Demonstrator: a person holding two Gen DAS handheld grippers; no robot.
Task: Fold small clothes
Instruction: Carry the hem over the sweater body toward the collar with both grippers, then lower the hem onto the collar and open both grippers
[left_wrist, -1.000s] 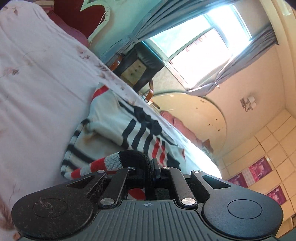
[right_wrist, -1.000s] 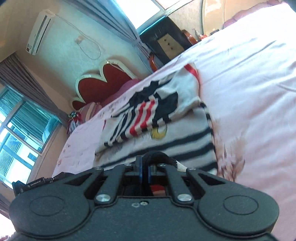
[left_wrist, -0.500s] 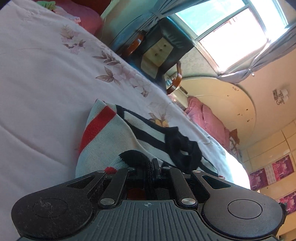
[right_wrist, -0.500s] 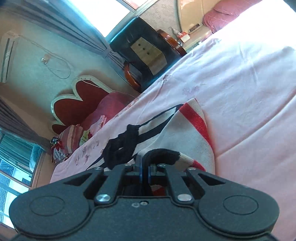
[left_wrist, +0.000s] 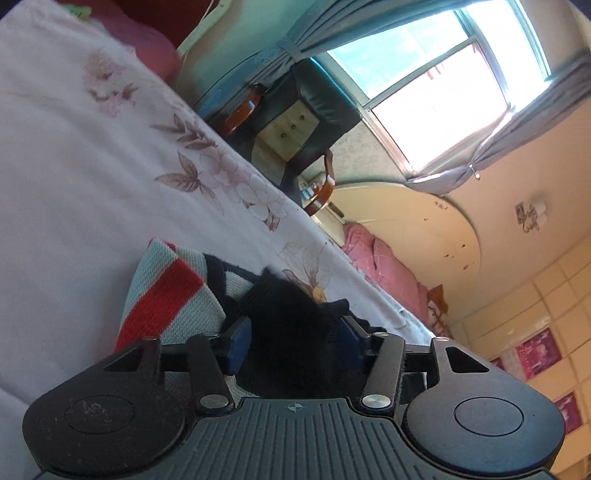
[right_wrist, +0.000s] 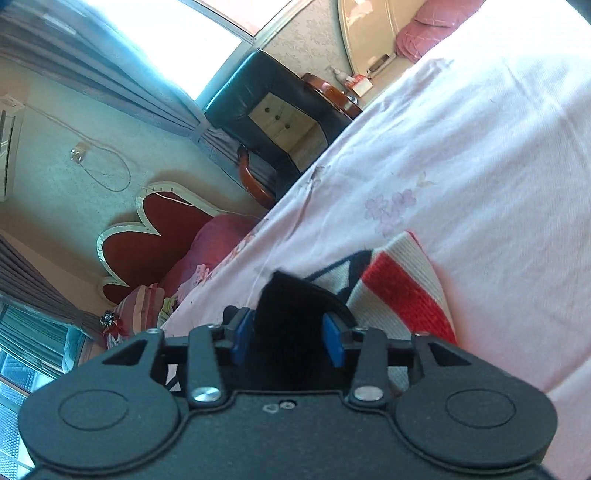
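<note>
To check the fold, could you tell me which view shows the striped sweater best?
The right wrist view: the striped sweater shows its red band and folded corner unblurred. The left wrist view shows the same folded end, partly behind black fabric.

A red, white and black striped sweater (left_wrist: 173, 295) lies on a pale pink floral bedsheet (left_wrist: 74, 177).
</note>
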